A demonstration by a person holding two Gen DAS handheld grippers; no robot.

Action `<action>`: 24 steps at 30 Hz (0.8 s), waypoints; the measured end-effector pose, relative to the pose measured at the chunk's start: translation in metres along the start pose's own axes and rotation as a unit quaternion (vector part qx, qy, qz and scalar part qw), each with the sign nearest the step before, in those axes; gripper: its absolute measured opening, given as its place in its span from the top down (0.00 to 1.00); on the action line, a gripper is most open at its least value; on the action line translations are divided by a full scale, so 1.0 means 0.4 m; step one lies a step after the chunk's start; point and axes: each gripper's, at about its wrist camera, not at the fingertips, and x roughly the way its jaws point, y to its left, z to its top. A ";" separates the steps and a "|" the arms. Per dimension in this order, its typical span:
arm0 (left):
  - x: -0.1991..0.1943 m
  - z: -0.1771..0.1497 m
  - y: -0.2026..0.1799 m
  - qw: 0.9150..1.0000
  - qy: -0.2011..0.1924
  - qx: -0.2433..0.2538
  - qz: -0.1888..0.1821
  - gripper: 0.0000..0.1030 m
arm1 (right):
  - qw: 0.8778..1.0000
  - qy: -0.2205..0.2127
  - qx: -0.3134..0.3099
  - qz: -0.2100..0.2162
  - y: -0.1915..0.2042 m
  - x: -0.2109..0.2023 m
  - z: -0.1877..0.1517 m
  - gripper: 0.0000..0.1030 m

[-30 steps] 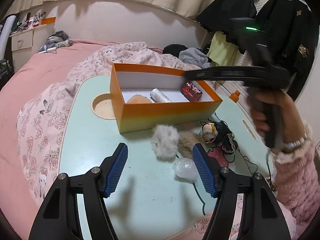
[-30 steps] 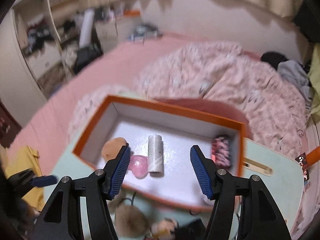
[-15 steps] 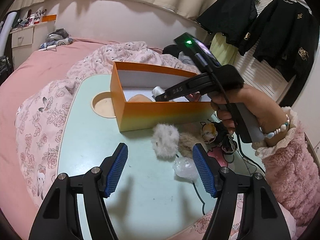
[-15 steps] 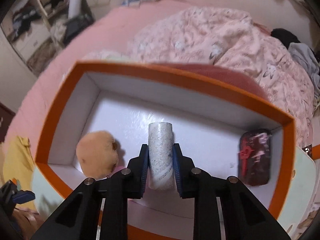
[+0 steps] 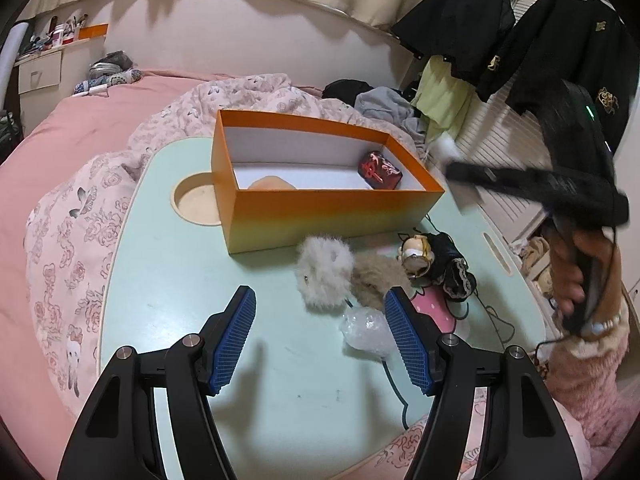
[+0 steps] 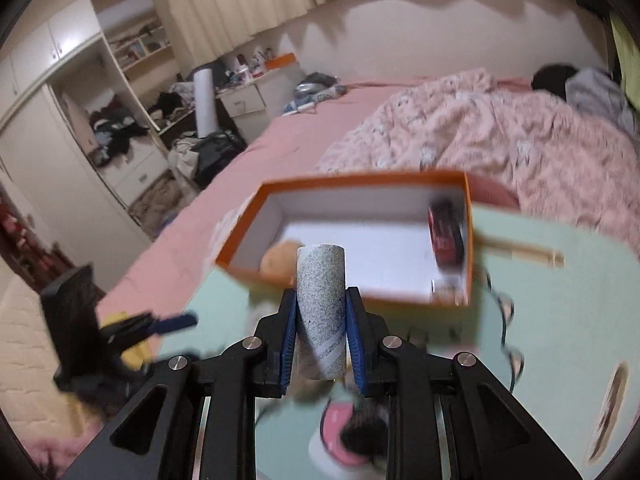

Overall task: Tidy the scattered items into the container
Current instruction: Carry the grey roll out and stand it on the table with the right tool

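An orange box [image 5: 332, 216] stands on the mint table [image 5: 168, 280]; it holds a tan round thing [image 5: 272, 183] and a red-black pouch [image 5: 380, 170]. In the right wrist view my right gripper [image 6: 321, 312] is shut on a grey speckled cylinder [image 6: 321, 304], held above the table in front of the box [image 6: 344, 280]. My left gripper [image 5: 320, 340] is open and empty over the table. A white fluffy ball [image 5: 324, 274], a brown fluffy thing [image 5: 376, 276], a clear plastic wad [image 5: 366, 330] and a doll with black lace [image 5: 436, 264] lie in front of the box.
A round recess [image 5: 196, 204] sits in the table left of the box. A pink floral quilt [image 5: 72, 220] surrounds the table. The right hand and its gripper [image 5: 560, 192] hover at the right. Dark clothes [image 5: 540, 40] hang behind. A cable [image 5: 496, 320] lies on the table.
My right gripper closed on the grey cylinder inside the box, then lifted it out and pulled back to the right. The left gripper stayed still.
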 end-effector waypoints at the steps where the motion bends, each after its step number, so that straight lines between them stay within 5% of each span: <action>1: 0.001 -0.001 -0.002 1.000 0.001 0.001 0.000 0.35 | 1.000 -0.002 0.001 -0.006 -0.008 -0.010 -0.019 0.78; 5: 0.000 -0.003 -0.009 1.000 0.002 0.003 -0.002 0.34 | 0.998 -0.007 0.012 -0.055 -0.044 -0.022 -0.073 0.78; 11: 0.004 -0.006 -0.015 1.000 0.006 0.004 0.001 0.34 | 0.998 -0.011 0.066 -0.015 -0.104 -0.010 -0.087 0.78; 16: 0.000 -0.007 -0.016 1.000 0.005 0.004 -0.001 0.34 | 0.991 -0.025 0.053 -0.124 -0.124 -0.031 -0.112 0.78; 24: -0.001 -0.003 -0.022 1.000 0.004 0.004 -0.002 0.34 | 0.989 0.024 0.071 -0.128 -0.172 0.037 -0.172 0.77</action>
